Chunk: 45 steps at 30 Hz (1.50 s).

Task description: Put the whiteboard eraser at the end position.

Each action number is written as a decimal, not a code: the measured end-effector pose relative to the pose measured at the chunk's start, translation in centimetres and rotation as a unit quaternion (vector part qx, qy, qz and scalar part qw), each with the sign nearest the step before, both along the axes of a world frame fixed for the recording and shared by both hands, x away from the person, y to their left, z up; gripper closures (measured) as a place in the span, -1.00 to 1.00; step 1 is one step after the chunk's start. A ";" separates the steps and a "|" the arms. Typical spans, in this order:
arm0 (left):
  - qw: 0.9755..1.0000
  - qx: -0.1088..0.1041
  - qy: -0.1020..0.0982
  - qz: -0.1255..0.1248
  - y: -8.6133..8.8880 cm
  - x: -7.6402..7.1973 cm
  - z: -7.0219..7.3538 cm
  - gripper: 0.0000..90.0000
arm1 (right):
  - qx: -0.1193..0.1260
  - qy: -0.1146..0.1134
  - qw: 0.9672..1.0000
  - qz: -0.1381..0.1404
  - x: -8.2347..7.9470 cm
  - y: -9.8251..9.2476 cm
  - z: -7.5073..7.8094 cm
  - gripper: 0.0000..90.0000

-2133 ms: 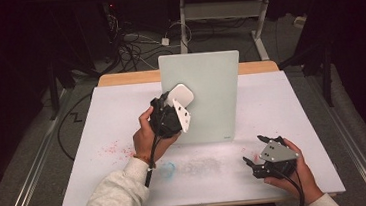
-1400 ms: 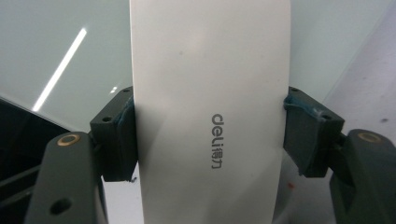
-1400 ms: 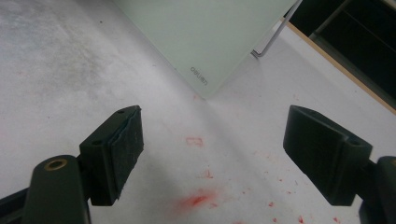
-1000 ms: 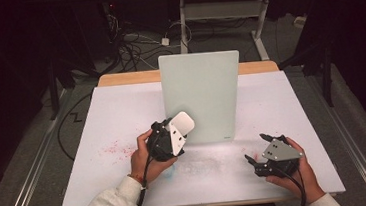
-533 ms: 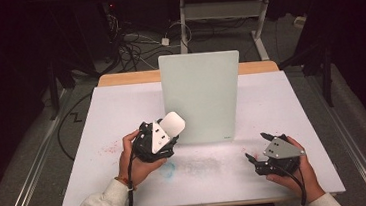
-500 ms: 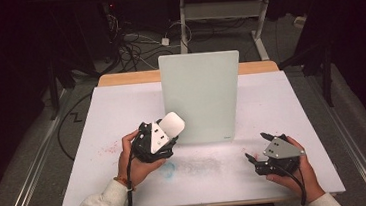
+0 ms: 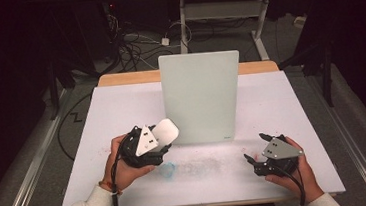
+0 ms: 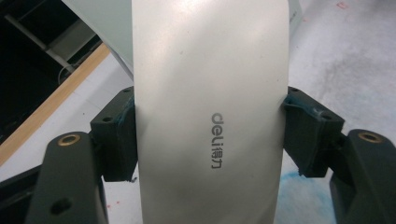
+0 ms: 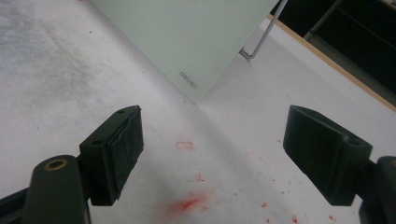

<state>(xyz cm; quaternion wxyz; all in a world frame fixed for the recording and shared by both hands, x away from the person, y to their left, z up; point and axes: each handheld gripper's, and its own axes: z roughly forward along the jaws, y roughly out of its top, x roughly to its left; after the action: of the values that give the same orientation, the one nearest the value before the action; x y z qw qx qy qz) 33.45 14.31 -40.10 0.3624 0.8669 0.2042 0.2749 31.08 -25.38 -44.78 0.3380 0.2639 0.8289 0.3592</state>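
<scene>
White desk [image 7: 281,104] with a pale board [image 7: 200,96] standing on it.

The desk's white surface has a wooden strip along its far edge [image 7: 128,78]. The pale green board stands upright at the middle, propped from behind by a thin wire leg [image 9: 264,35], its lower corner printed with small lettering. Near the front edge the surface carries a grey smudge [image 7: 201,165], a blue smear [image 7: 167,170], and red marks [image 9: 187,203] scattered to the right.

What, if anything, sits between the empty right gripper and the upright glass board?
Nothing visible. The right gripper is open, and between it and the glass board lies bare white table, marked with red smudges.
</scene>
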 end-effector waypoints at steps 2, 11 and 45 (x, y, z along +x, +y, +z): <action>1.000 0.009 0.010 -0.010 0.0 -0.1 0.0 -0.36 | 0.000 0.000 1.000 0.002 0.0 0.1 0.0 -0.54; 0.997 0.035 0.041 -0.054 -1.3 -0.3 -0.5 -0.36 | -0.001 -0.002 1.000 0.007 -0.2 0.0 0.0 -0.54; 0.957 0.158 0.134 -0.203 -11.5 0.9 -4.1 -0.36 | -0.005 0.005 1.000 0.007 0.0 0.0 -0.2 -0.53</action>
<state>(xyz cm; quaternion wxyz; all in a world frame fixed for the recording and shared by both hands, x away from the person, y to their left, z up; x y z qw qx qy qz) 34.39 2.77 -44.20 0.2387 0.9650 0.0247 0.1056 31.09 -25.37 -45.00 0.3327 0.2582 0.8341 0.3563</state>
